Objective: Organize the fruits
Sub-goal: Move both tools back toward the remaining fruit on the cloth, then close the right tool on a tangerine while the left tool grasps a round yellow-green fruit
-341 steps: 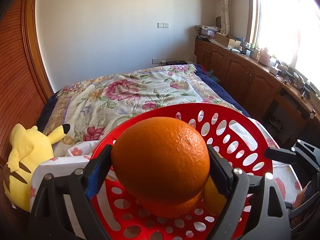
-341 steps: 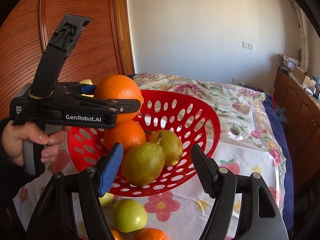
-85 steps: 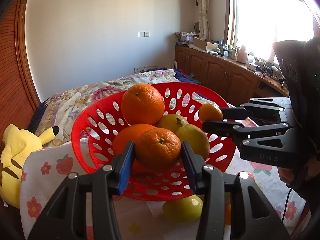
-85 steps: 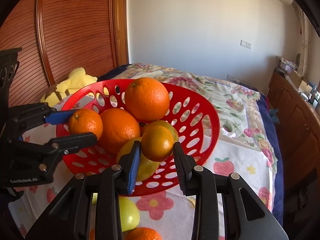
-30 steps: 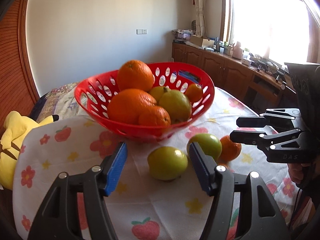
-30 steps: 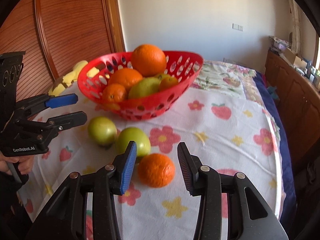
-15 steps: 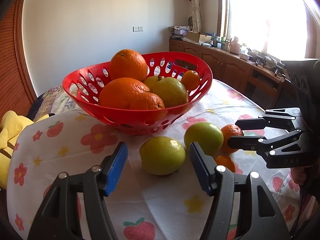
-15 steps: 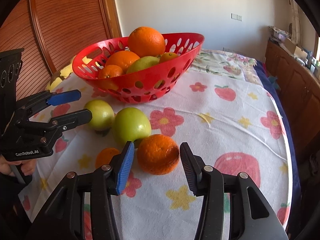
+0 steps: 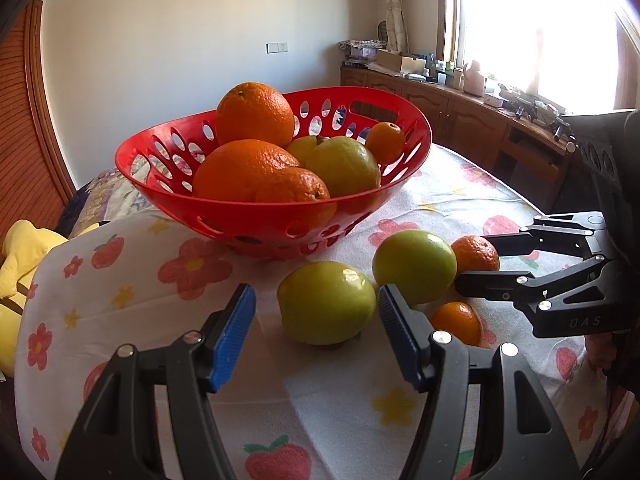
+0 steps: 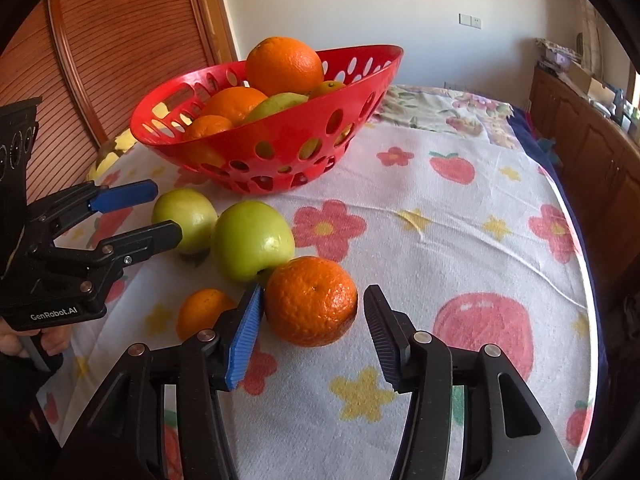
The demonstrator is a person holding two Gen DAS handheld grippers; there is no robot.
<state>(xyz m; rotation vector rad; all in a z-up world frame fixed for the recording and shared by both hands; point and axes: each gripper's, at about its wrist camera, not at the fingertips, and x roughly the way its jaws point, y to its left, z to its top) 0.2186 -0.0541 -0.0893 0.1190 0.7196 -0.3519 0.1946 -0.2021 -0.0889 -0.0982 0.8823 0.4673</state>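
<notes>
A red perforated basket [image 9: 280, 220] [image 10: 280, 148] holds oranges and pears on the flowered tablecloth. In front of it lie two green fruits, a mandarin and a smaller orange [image 9: 456, 322] [image 10: 204, 312]. My left gripper [image 9: 316, 332] [image 10: 164, 214] is open, its blue pads on either side of the nearer green fruit [image 9: 326, 308] [image 10: 184, 220] with gaps on both sides. My right gripper [image 10: 314, 336] [image 9: 478, 260] straddles the mandarin [image 10: 311, 300] [image 9: 476, 252]. Its jaws are opening, with a clear gap at the right pad. The second green fruit [image 9: 414, 266] [image 10: 252, 240] touches the mandarin.
A yellow plush toy [image 9: 24, 248] lies beyond the table's left edge. A wooden slatted door [image 10: 120, 40] stands behind the basket. Low cabinets [image 9: 460, 116] run under the window. The table's rounded edge [image 10: 588, 280] curves along the right.
The right gripper has sunk toward the mandarin and its jaws have widened around it. The left gripper has hardly moved and stays around the green fruit.
</notes>
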